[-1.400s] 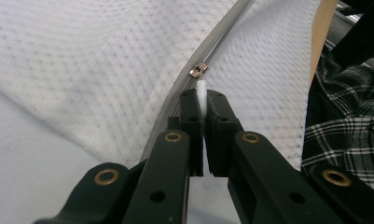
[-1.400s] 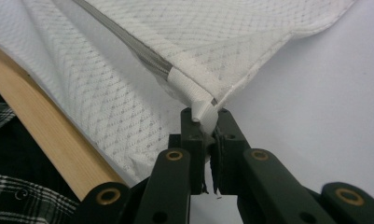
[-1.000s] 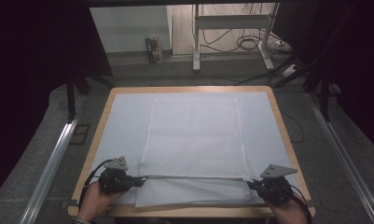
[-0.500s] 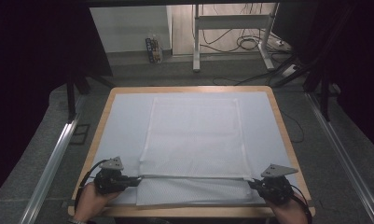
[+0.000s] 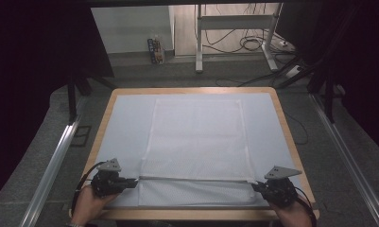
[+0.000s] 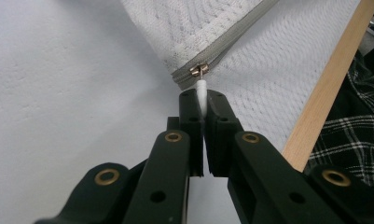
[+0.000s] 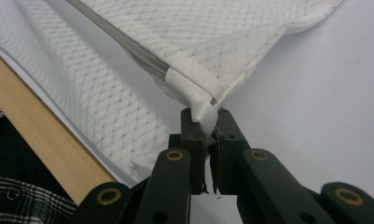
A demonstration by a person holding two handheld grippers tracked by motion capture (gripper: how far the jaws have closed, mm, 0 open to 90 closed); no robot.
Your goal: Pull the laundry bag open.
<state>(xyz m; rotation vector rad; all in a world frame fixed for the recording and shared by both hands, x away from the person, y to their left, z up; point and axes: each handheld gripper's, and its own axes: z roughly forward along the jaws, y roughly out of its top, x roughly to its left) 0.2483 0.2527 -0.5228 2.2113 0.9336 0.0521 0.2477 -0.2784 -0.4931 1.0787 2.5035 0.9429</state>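
Left gripper [image 5: 130, 181] is clamped on the white zipper pull [image 6: 201, 88] at the near-left corner of the mesh bag [image 5: 196, 137], which lies flat mid-table. Over on the near right, my right gripper [image 5: 257, 187] is pinching the bag's corner tab [image 7: 204, 113].

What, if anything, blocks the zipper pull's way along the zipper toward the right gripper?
Nothing visible does. The left gripper is shut on the white zipper pull at the left end of the mesh bag. The zipper runs straight and bare to the right gripper, which pinches the bag's corner tab.
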